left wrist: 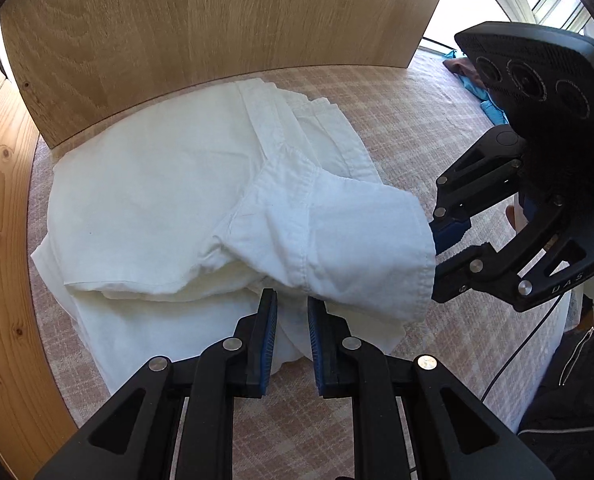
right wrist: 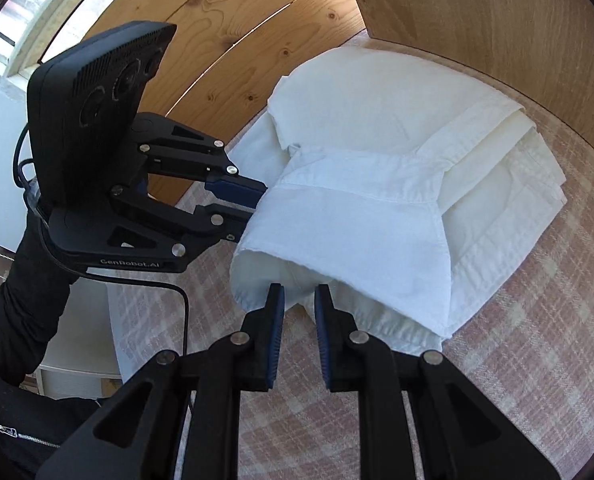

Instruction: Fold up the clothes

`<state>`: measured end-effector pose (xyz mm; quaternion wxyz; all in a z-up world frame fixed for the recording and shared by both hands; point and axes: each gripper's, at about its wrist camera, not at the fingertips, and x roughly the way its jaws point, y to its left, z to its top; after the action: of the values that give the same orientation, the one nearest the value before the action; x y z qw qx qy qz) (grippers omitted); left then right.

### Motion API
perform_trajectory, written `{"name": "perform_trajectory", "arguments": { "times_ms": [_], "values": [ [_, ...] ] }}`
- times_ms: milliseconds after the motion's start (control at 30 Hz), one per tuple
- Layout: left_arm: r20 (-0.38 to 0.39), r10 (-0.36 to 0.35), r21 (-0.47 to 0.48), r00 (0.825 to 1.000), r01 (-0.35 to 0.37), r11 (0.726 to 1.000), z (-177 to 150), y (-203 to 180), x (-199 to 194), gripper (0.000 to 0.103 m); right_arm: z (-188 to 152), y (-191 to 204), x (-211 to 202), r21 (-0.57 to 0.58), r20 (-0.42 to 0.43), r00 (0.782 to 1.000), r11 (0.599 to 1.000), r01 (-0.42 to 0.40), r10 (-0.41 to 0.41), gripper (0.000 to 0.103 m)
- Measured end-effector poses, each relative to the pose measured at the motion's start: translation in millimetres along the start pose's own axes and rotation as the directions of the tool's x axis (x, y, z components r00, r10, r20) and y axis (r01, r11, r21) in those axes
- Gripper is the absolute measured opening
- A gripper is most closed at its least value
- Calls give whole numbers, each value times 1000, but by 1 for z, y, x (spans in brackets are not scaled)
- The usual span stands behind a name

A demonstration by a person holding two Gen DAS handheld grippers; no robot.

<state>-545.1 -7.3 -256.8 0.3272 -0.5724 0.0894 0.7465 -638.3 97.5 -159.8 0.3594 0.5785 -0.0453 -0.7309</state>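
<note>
White shirt (left wrist: 185, 200) lying partly folded on the pink plaid cloth (left wrist: 409, 120), against the wooden panel (left wrist: 217, 20). Your right gripper (left wrist: 437, 256) meets the cuff of the raised sleeve (left wrist: 337, 240), its jaws a narrow gap apart; whether they pinch the fabric cannot be told. Your left gripper (left wrist: 293, 308) has its jaws slightly parted at the sleeve's hem (right wrist: 257, 248), grip likewise unclear.
</note>
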Motion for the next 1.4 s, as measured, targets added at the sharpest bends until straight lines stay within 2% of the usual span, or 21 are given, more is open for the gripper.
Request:
{"name": "perform_trajectory", "arguments": {
  "times_ms": [67,133,200,233,300,433,467,500,733,767,867,1000,1100,1200,1400],
  "values": [
    [16,-16,-9,1000,16,1000,6,0,-1,14,-7,3,6,-11,-27,1000,1000,-6,6,17],
    [32,-20,-15,999,20,1000,12,0,-3,14,-9,5,9,-16,-39,998,998,-55,55,17],
    [40,-4,-16,999,5,1000,15,1,-5,14,-10,5,-1,-20,9,994,994,-110,110,17],
    [44,-3,-20,999,4,1000,16,2,-7,14,-9,6,-6,-21,34,993,994,-111,112,17],
    [47,3,-25,999,-1,1000,14,3,-10,14,-9,4,-18,-24,86,995,999,-41,43,16],
    [37,12,-12,999,-11,1000,2,1,-16,14,-26,7,-37,-34,124,992,999,-7,11,16],
    [34,13,-9,999,-13,1000,-1,-1,-16,14,-28,12,-35,-42,118,993,999,20,-15,22],
    [32,12,-9,999,-11,1000,-5,-2,-17,14,-30,18,-33,-50,111,993,998,47,-42,32],
    [7,-6,14,1000,6,1000,-25,-13,-15,14,-33,11,-10,-19,85,995,998,52,-51,34],
    [2,-7,14,1000,7,1000,-25,-13,-13,14,-32,9,-8,-14,86,996,999,41,-40,31],
    [-9,-6,3,1000,6,1000,-24,-10,-6,14,-31,9,-2,-13,87,996,1000,21,-19,12],
    [-30,1,3,1000,-1,1000,-24,-8,5,14,-31,13,-4,-24,100,995,1000,-12,15,5],
    [-35,-3,-1,999,3,1000,-25,-6,8,15,-31,7,-18,25,154,977,988,-152,146,4],
    [-28,-26,-23,999,26,999,-26,-2,8,15,-30,-3,-33,83,228,934,951,-299,274,4],
    [-2,-4,-33,1000,4,999,-39,-1,-12,15,-36,-5,-35,114,211,968,981,-160,133,5]
  ]
}}
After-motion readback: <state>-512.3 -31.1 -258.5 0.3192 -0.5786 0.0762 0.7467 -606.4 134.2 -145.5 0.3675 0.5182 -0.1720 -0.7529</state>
